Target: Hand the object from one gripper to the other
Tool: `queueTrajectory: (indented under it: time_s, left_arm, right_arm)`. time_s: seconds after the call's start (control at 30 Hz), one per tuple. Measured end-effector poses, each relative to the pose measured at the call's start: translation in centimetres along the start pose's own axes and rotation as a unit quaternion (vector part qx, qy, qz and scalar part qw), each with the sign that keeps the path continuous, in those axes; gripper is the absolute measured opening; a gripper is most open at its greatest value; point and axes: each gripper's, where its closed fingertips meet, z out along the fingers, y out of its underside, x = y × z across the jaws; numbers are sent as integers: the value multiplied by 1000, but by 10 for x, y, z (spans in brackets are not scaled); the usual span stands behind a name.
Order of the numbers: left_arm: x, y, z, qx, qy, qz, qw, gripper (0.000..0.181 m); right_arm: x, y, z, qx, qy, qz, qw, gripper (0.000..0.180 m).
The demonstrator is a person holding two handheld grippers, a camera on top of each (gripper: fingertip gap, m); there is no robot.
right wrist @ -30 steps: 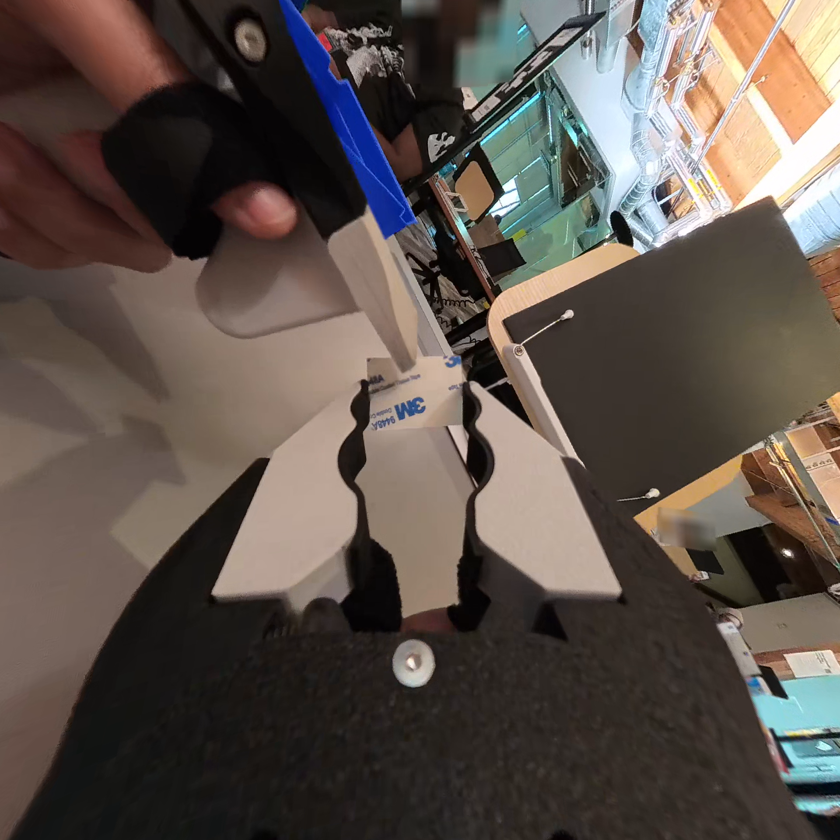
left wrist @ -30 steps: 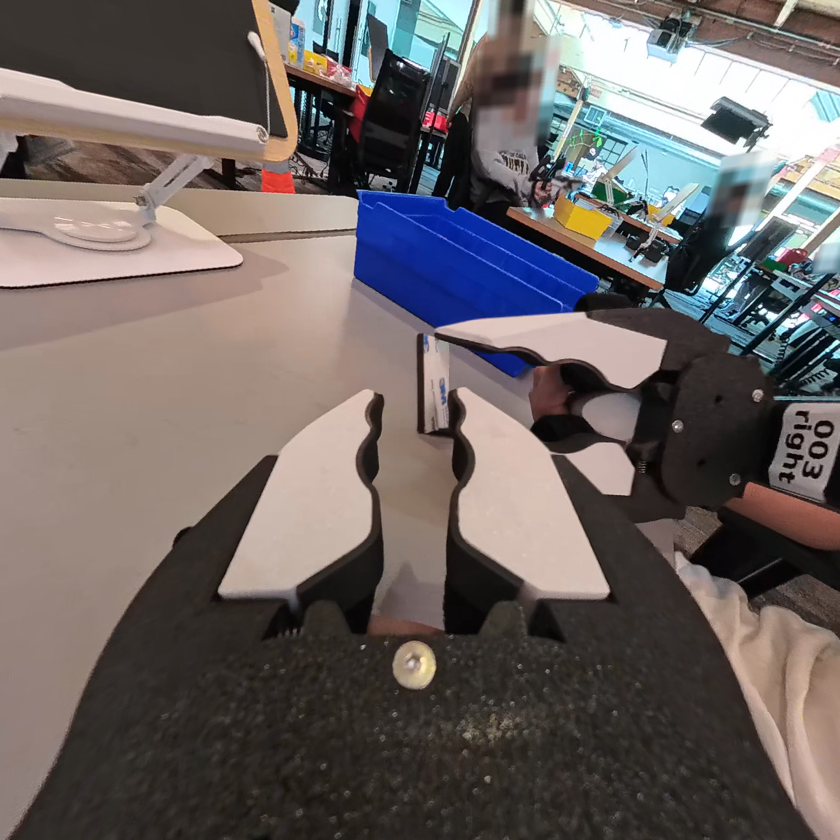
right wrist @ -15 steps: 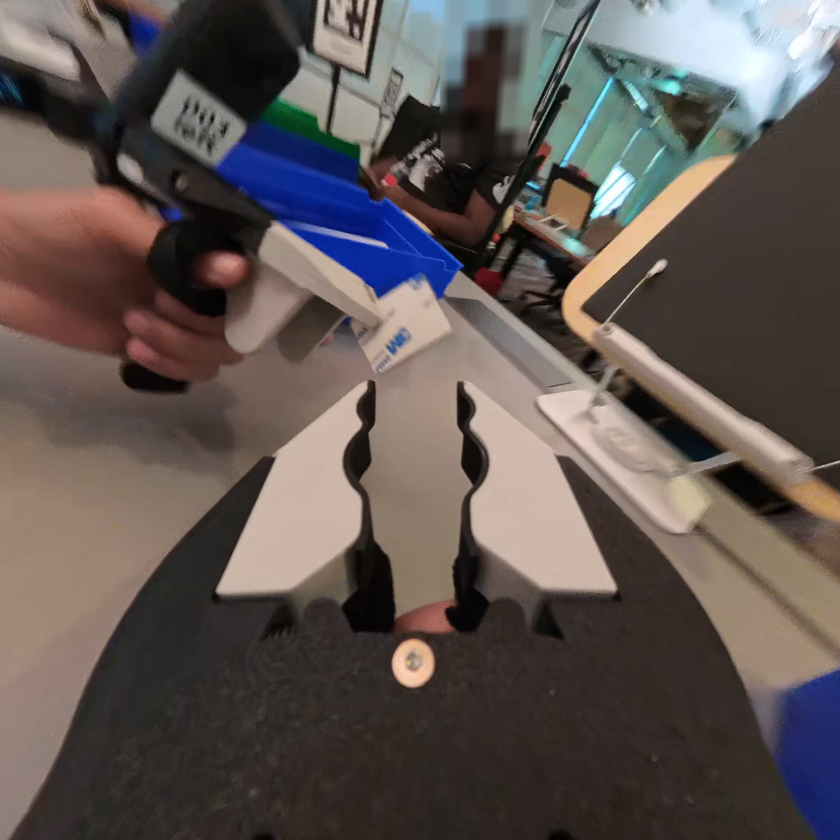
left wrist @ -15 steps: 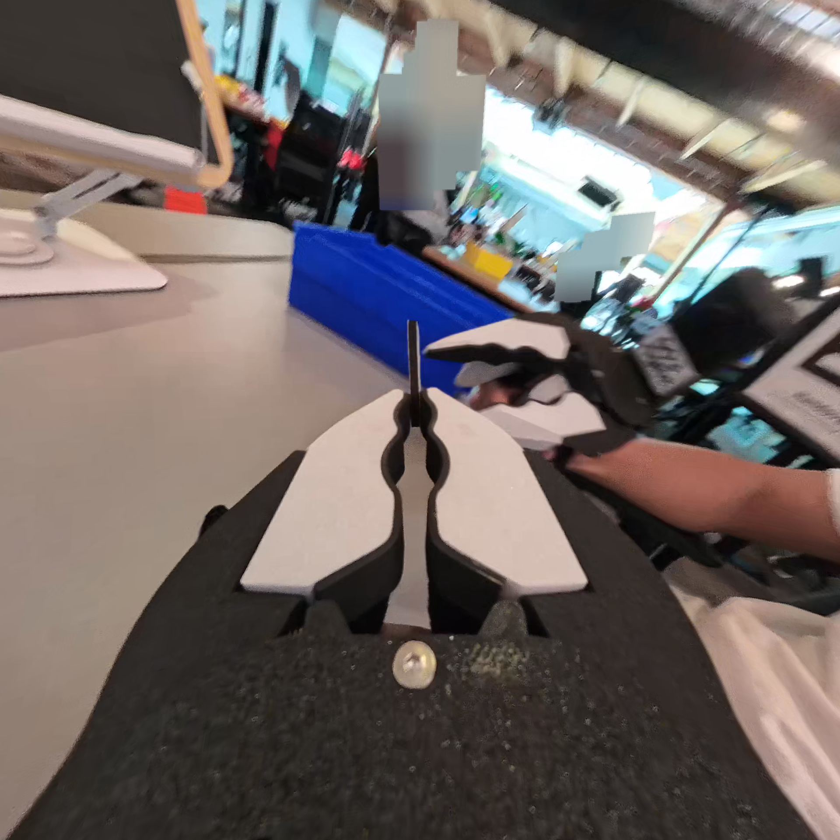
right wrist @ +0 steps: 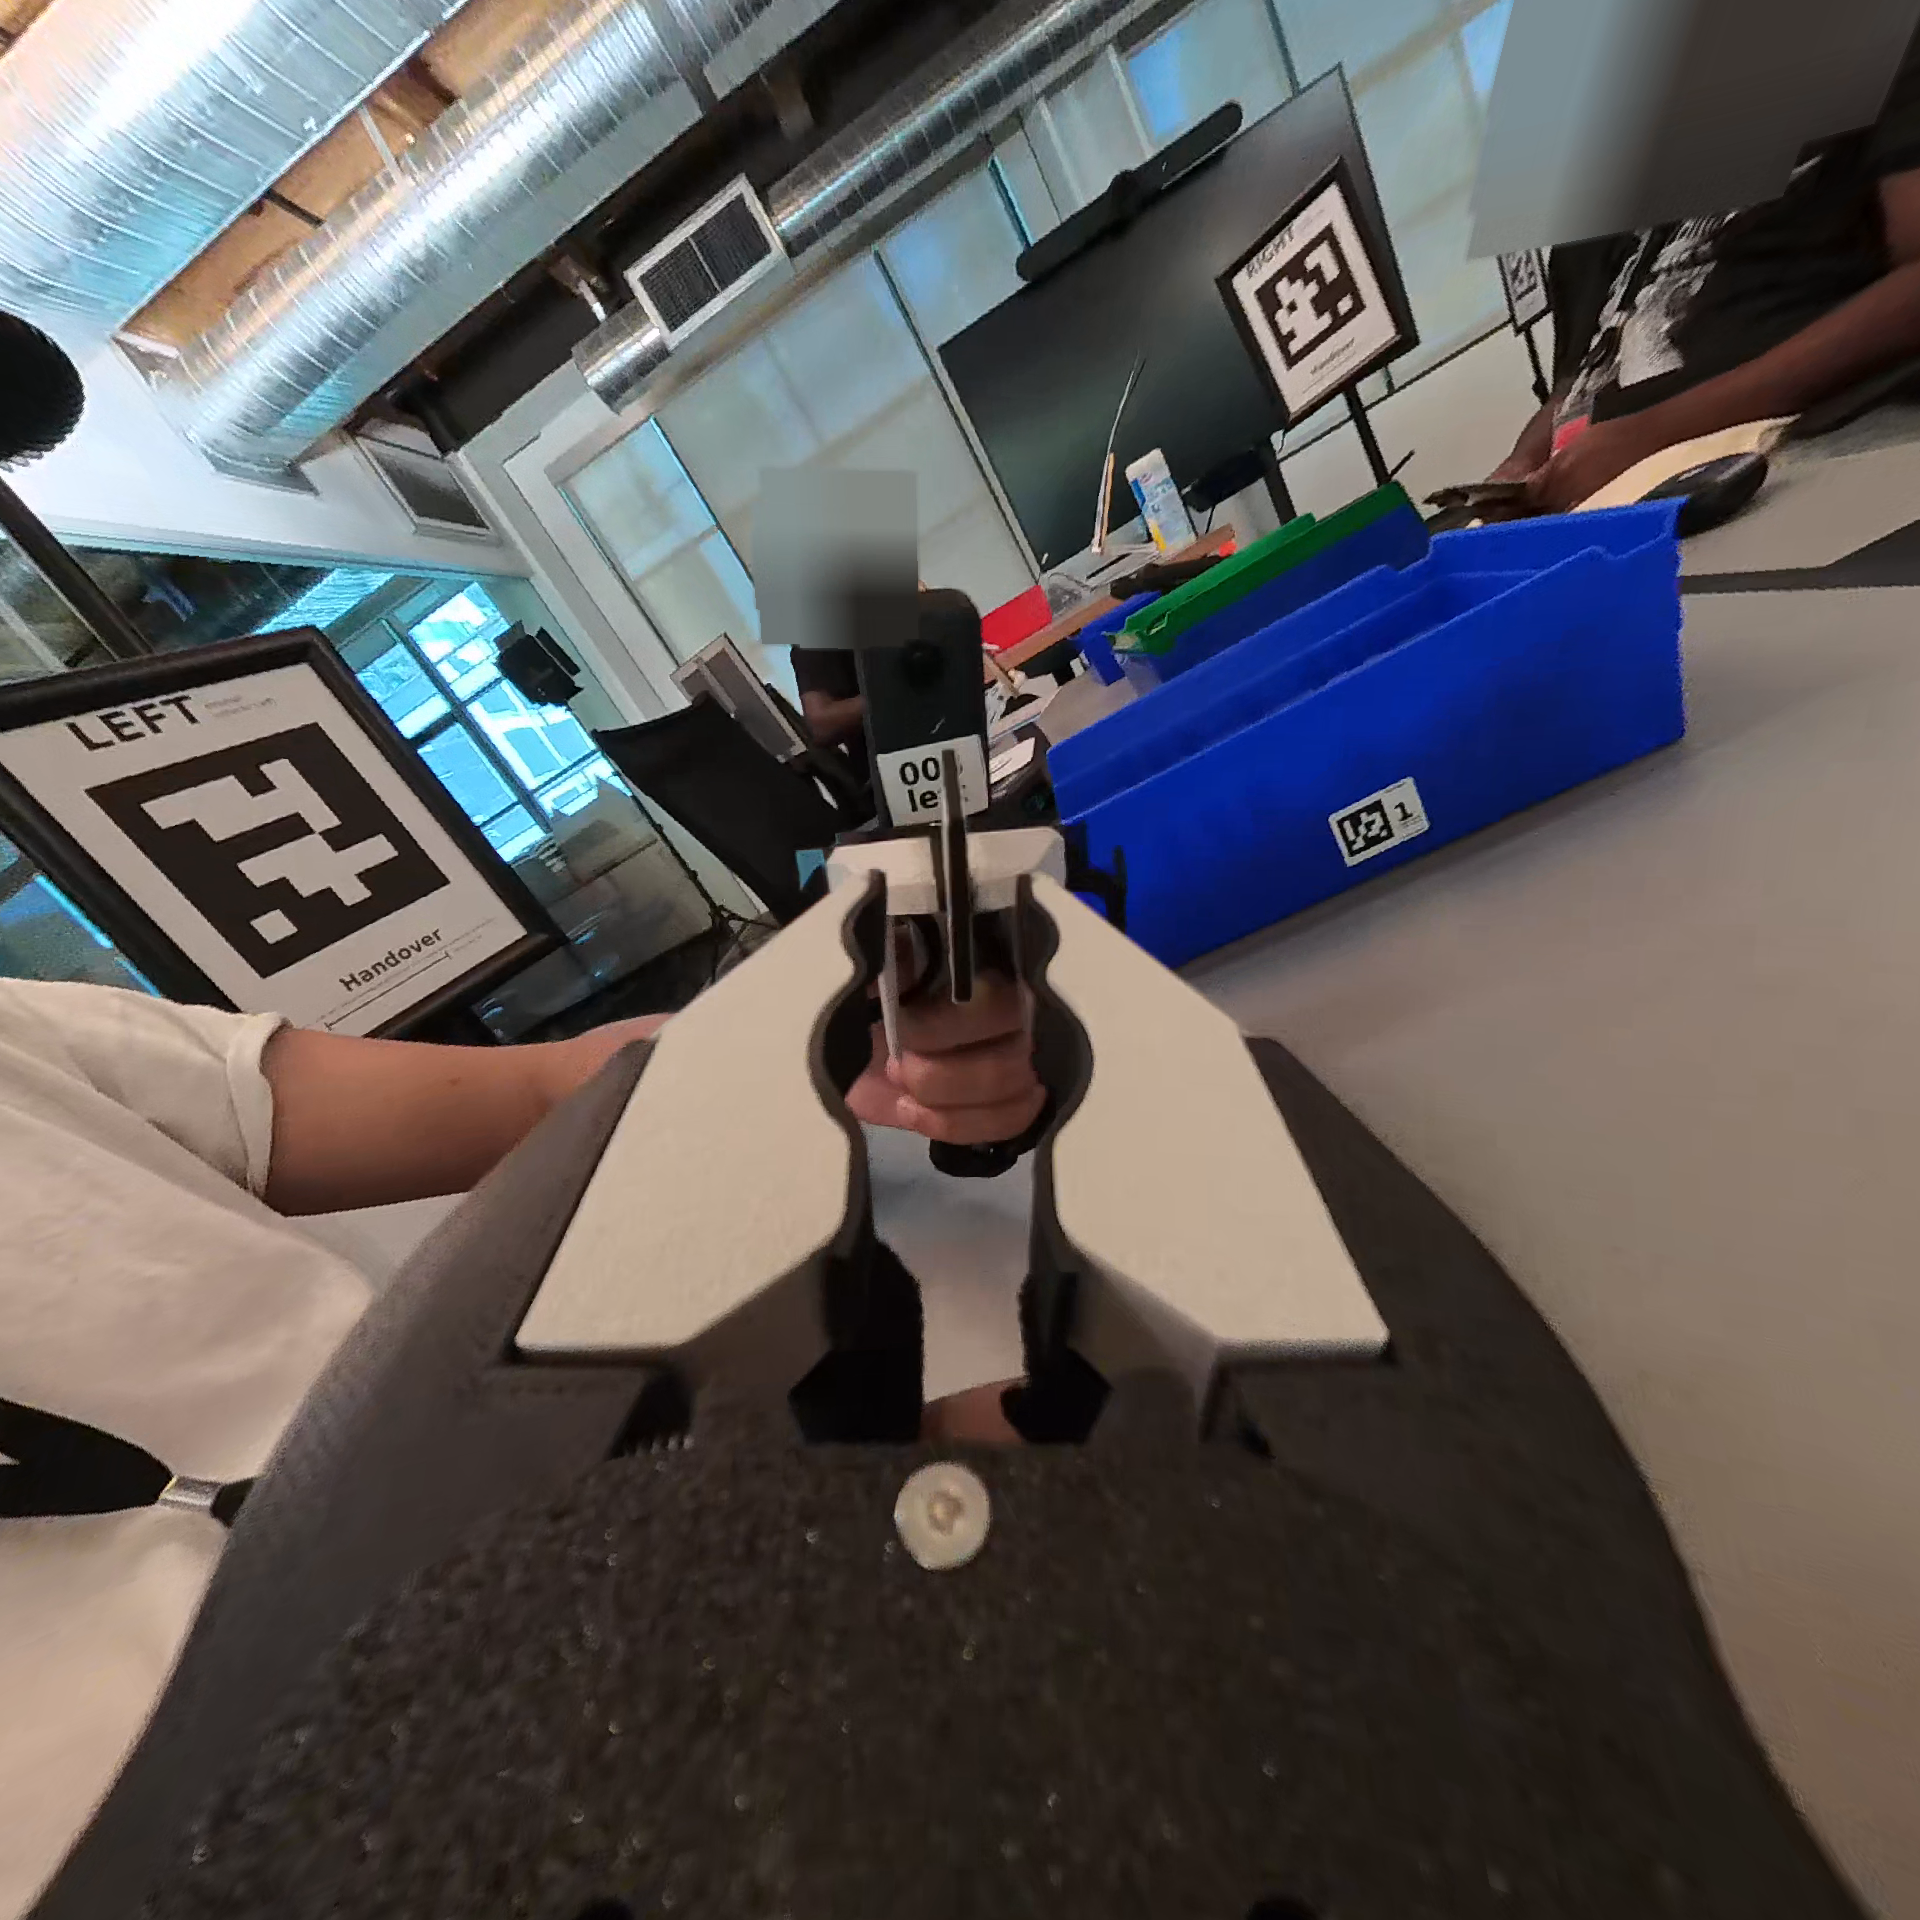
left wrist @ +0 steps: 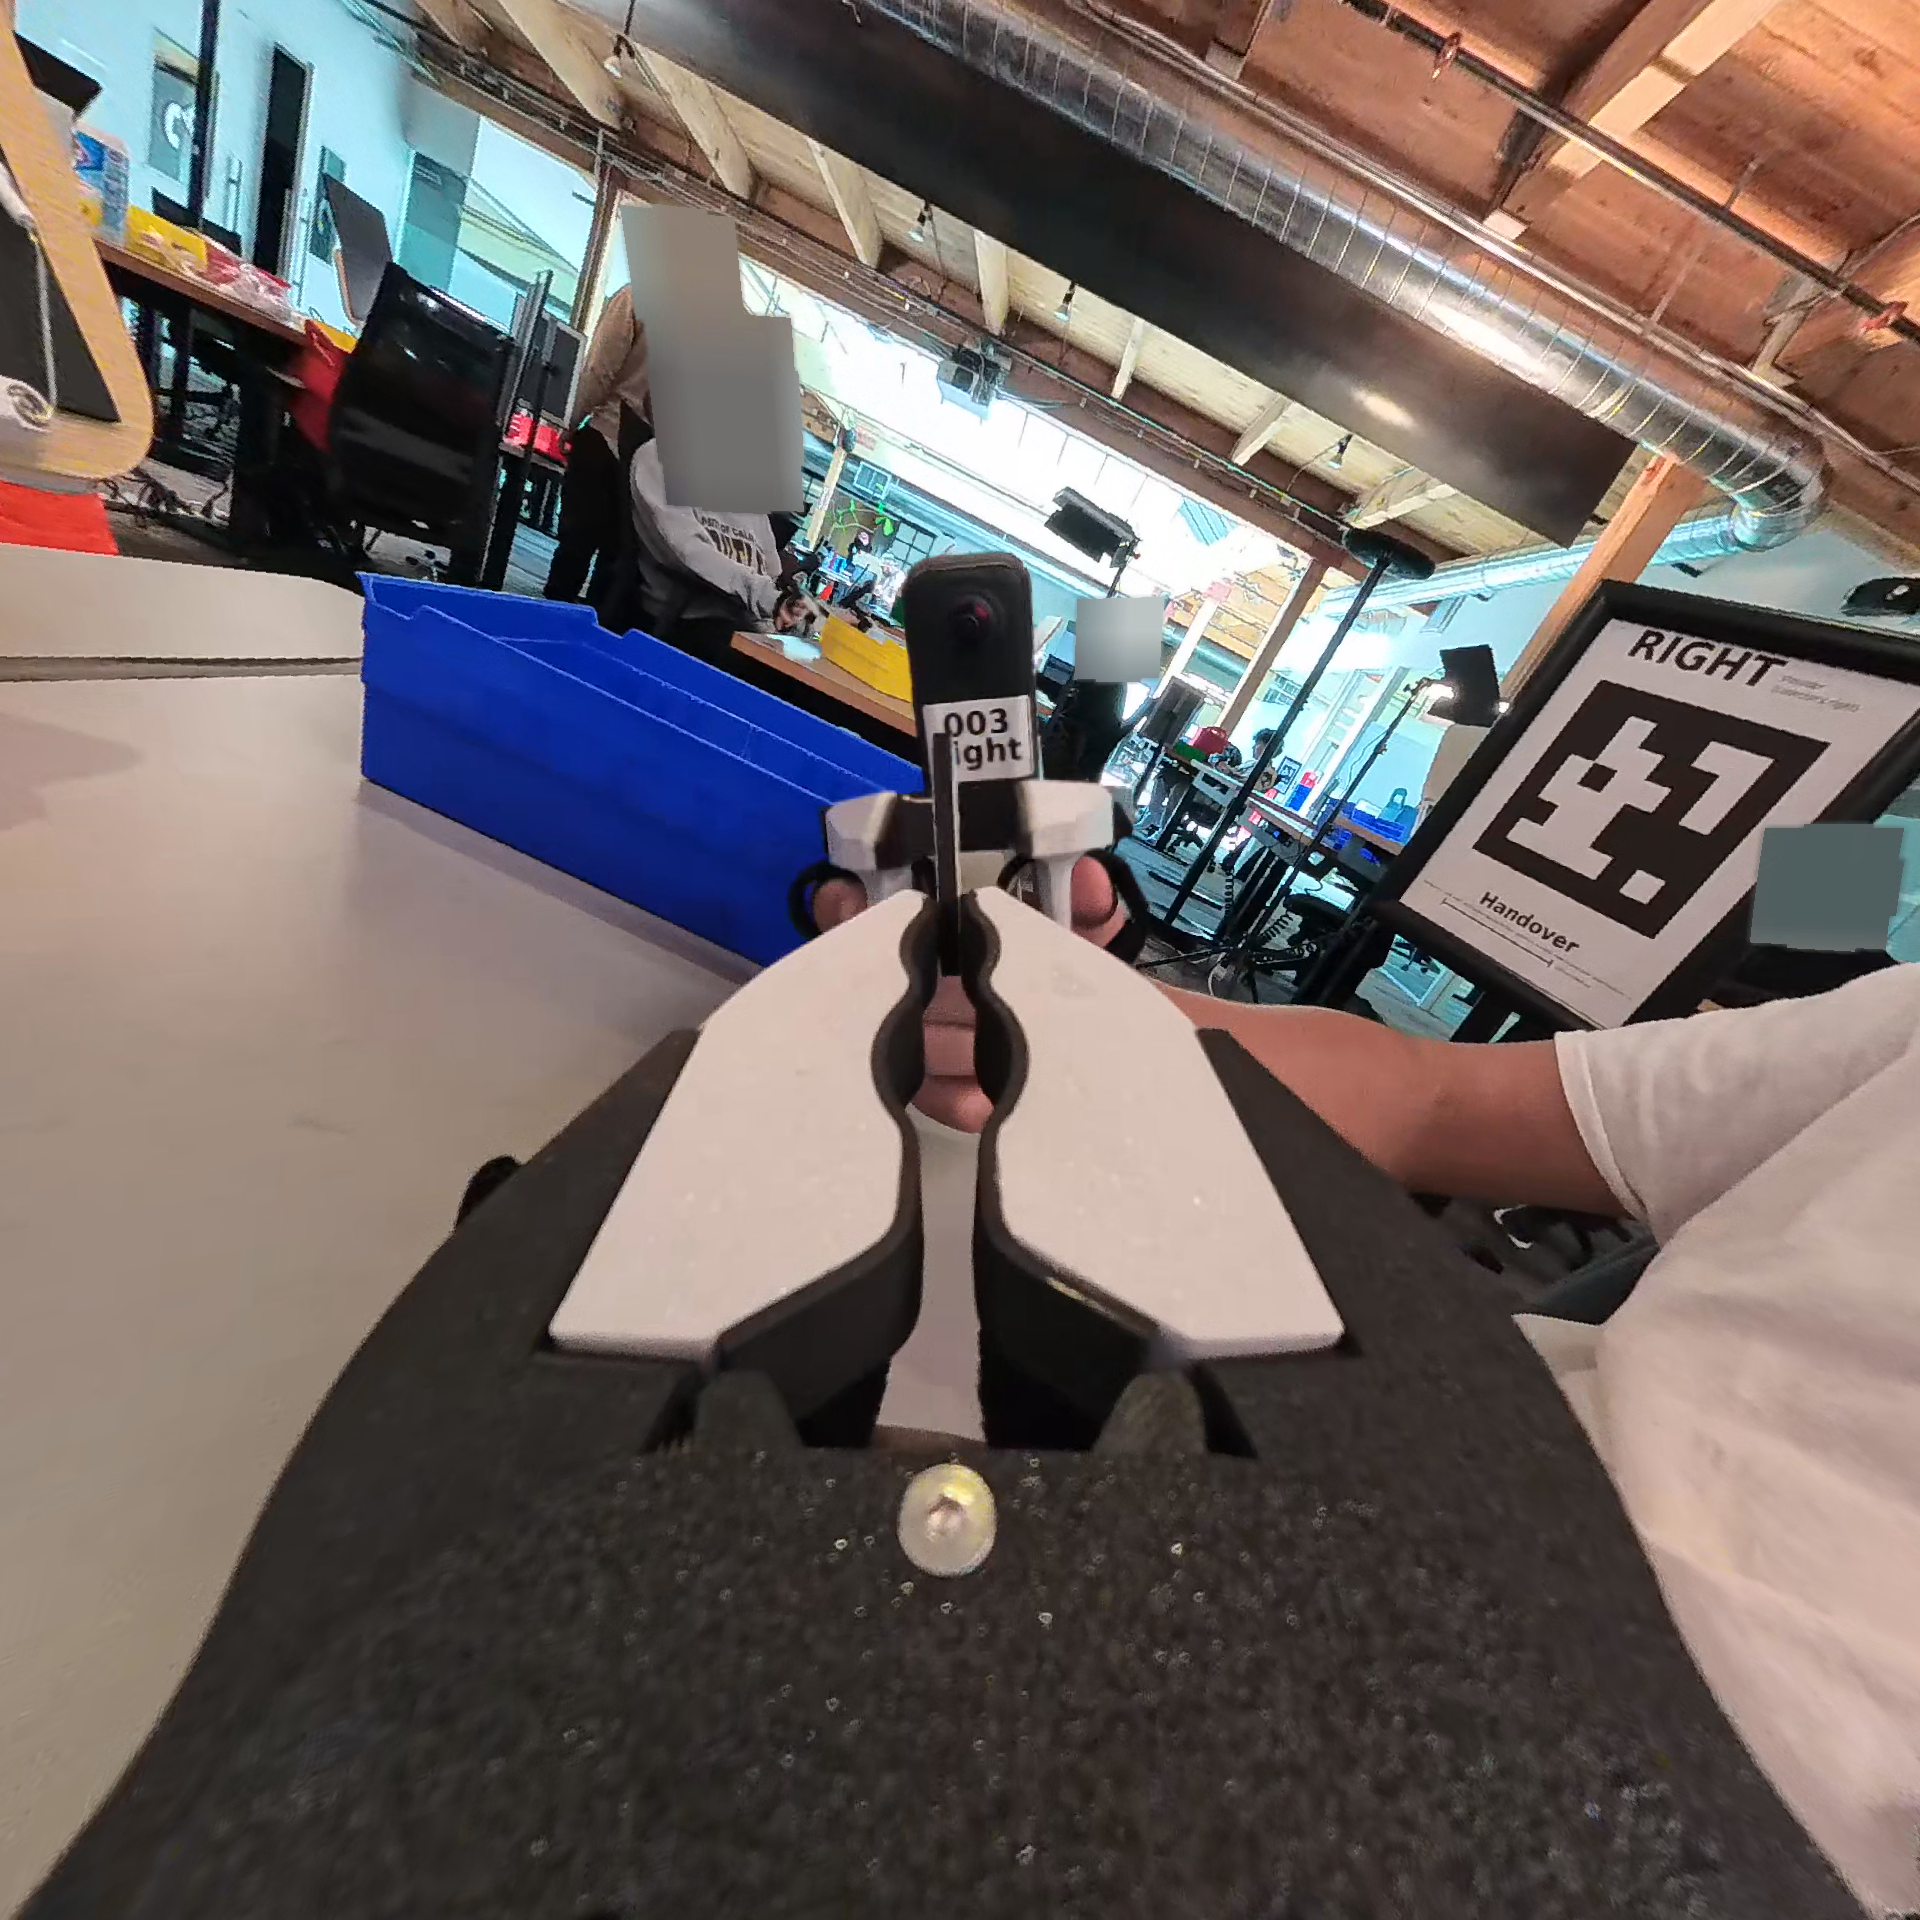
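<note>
The object is a thin flat pad with a dark edge, seen edge-on and upright. My left gripper is shut on its lower part at the fingertips. My right gripper is open and empty. It faces the left gripper head-on, and in the left wrist view it shows farther off with its fingers spread either side of the pad's line. In the right wrist view the pad stands in line with the gap, held by the left gripper beyond my fingertips.
A blue bin stands on the grey table beside the grippers. Framed marker boards stand off the table edge. The person's forearms reach in. Other people sit at benches behind. The grippers are tip to tip, or close to it.
A second ago the right gripper held the pad. The left gripper shut on it, the right let go and opened, and both have swung round to face each other.
</note>
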Motion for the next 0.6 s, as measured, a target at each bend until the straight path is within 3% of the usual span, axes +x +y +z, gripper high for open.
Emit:
queueTrajectory:
  time_s: [0.07, 0.17, 0.3, 0.4, 0.5, 0.53, 0.6]
  left_arm:
    - [0, 3, 0, -3, 0, -2, 1000, 3]
    - [0, 8, 1, -11, 1, 13, 1000, 3]
    - [-9, 13, -3, -31, -47, 58, 997, 33]
    - [-9, 26, -11, -71, -80, 85, 991, 34]
    - [-22, 41, -18, -119, -165, 109, 973, 32]
    - [-22, 49, -23, -141, -186, 112, 966, 32]
    - [-15, 68, -36, -172, -220, 123, 952, 31]
  right_arm:
    - [0, 2, 1, -3, -3, 6, 1000, 4]
    - [1, 3, 0, -10, -1, -5, 1000, 3]
    - [6, -15, -9, 16, 16, -15, 1000, 3]
    - [14, -65, -25, 4, 84, -64, 994, 3]
    - [-9, -126, -54, -58, 116, -66, 989, 3]
    - [-13, -136, -71, -102, 148, -72, 981, 3]
    - [3, -145, -132, -179, 289, -84, 937, 3]
